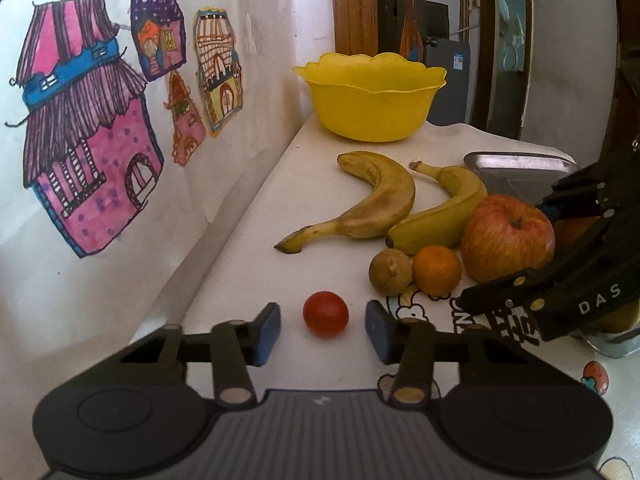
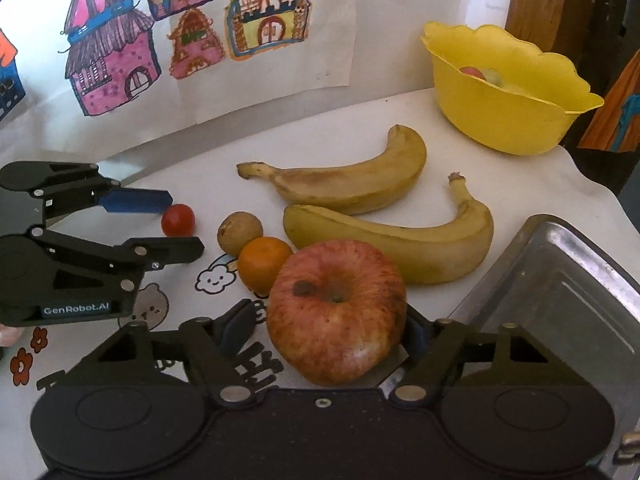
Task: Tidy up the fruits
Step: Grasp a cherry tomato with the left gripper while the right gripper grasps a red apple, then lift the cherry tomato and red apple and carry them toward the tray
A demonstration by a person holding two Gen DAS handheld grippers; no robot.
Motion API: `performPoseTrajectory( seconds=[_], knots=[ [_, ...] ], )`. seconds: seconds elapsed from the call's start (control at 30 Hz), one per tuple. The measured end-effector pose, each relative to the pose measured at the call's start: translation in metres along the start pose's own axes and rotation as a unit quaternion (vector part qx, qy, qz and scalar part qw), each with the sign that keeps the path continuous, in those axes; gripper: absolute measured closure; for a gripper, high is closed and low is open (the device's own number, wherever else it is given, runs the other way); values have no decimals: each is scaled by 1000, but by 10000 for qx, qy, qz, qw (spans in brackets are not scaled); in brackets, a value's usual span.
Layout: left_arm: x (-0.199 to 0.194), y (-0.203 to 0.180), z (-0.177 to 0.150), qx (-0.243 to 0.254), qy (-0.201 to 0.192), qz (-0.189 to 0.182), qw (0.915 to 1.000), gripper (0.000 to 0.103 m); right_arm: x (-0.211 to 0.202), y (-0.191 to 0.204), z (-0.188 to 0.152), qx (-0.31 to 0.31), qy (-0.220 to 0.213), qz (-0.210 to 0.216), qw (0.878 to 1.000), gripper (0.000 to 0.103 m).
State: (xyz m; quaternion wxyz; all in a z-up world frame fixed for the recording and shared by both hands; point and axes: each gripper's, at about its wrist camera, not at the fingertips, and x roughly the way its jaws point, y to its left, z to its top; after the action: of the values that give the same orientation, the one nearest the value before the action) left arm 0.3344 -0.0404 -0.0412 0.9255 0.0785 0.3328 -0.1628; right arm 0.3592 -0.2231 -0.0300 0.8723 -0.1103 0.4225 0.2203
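A small red tomato [image 1: 325, 314] lies on the white cloth between the blue pads of my left gripper [image 1: 323, 334], with a gap on each side, so it is open. In the right wrist view the same left gripper [image 2: 180, 226] brackets the tomato [image 2: 178, 220]. A large red-yellow apple [image 2: 336, 308] sits between the fingers of my right gripper [image 2: 330, 326]. Its left pad [image 2: 242, 322] stands just off the skin and the right pad is mostly hidden behind the apple. Two bananas [image 2: 352, 180] [image 2: 400, 240], a small orange [image 2: 264, 264] and a brown round fruit [image 2: 240, 232] lie close by.
A yellow scalloped bowl [image 2: 500, 120] with some fruit inside stands at the far corner. A metal tray [image 2: 560, 300] sits right of the apple. A wall with children's drawings [image 1: 92, 152] runs along the left. The table edge drops off behind the bowl and tray.
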Motion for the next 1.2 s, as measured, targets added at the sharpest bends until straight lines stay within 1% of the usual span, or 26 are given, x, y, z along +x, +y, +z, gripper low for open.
performPoseTrajectory(
  seconds=[0.03, 0.07, 0.1, 0.13, 0.2, 0.37, 0.7, 0.83, 1.0, 1.1, 1.2],
  knots=[
    [0, 0, 0, -14, 0, -28, 10000, 62, 0, 0, 0, 10, -10, -20, 10000, 30],
    [0, 0, 0, -19, 0, -36, 10000, 64, 0, 0, 0, 26, -22, -44, 10000, 31],
    [0, 0, 0, -21, 3, -40, 10000, 69, -1, 0, 0, 41, -33, -56, 10000, 33],
    [1, -1, 1, -25, 6, -57, 10000, 74, -1, -1, -1, 61, -48, -77, 9999, 38],
    [0, -1, 1, -26, 15, -84, 10000, 77, -2, -1, -1, 110, -92, -88, 9999, 38],
    [-7, -5, -1, -38, 95, -109, 9999, 78, -4, 6, -4, 84, -120, -53, 9999, 38],
    [-35, -12, -18, -183, 286, -22, 9994, 78, -19, 36, -18, 65, -133, 234, 9996, 38],
    [-48, -16, -27, -204, 328, 1, 9993, 78, -29, 51, -30, 47, -177, 340, 9993, 38],
    [-65, -23, -38, -177, 390, -24, 9991, 78, -46, 69, -47, -53, -366, 420, 9984, 38],
    [-75, -27, -42, -187, 367, -22, 9991, 78, -52, 78, -56, -21, -335, 535, 9980, 38],
    [-85, -28, -47, -250, 334, -8, 9991, 78, -58, 85, -67, -12, -461, 524, 9976, 38]
  ],
)
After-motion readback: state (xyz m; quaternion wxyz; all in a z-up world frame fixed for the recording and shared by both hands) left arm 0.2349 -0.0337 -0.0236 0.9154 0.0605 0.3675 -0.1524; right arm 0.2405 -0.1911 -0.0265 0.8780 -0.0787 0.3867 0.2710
